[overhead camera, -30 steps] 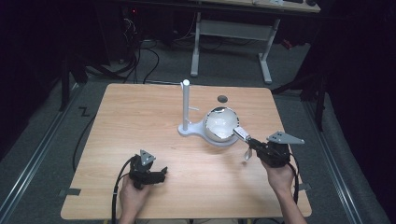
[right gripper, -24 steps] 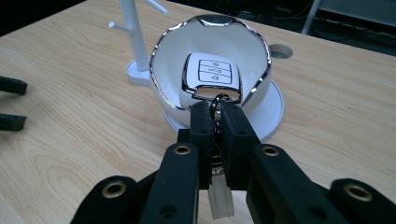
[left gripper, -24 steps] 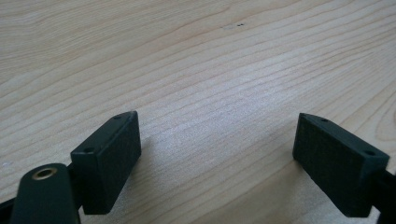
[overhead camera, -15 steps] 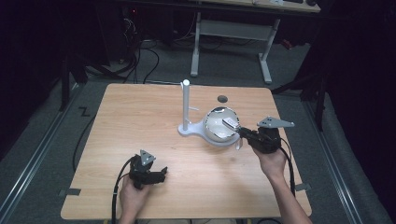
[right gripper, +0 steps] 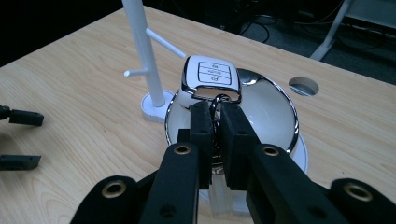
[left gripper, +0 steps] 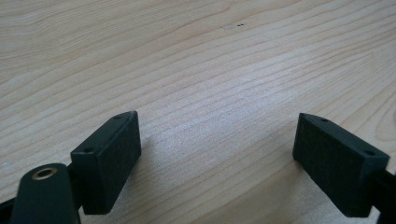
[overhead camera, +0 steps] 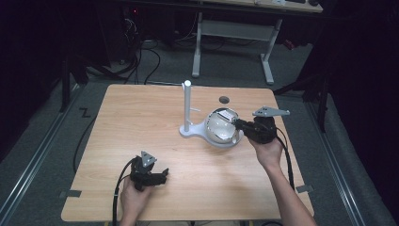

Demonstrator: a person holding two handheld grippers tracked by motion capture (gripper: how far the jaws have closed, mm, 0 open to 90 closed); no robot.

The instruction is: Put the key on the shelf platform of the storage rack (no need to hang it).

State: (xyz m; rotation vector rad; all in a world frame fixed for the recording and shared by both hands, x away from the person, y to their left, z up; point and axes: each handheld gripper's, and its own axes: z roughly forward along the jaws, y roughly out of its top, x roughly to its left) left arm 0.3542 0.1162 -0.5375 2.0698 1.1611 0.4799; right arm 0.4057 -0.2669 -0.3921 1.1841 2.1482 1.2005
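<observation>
A white car key fob (right gripper: 211, 79) with a chrome edge hangs over a white bowl (right gripper: 289, 116) with a shiny rim. My right gripper (right gripper: 214, 109) is shut on the fob's metal ring, and the fob sticks out past its tips. In the high view the right gripper (overhead camera: 236, 123) reaches in over the bowl (overhead camera: 221, 134) from the right, with the fob (overhead camera: 229, 114) at the bowl's far rim. A white peg stand (overhead camera: 187, 101) rises just left of the bowl. My left gripper (overhead camera: 162, 175) rests open near the table's front edge, with bare wood between its jaws (left gripper: 219, 154).
The peg stand (right gripper: 140, 42) has two short side pegs and a round base touching the bowl's foot. A round cable hole (overhead camera: 224, 99) lies in the wooden table behind the bowl. Desk legs and cables stand beyond the far edge.
My right gripper has moved left and away from the person, carrying the key fob over the bowl. The left gripper has stayed put.
</observation>
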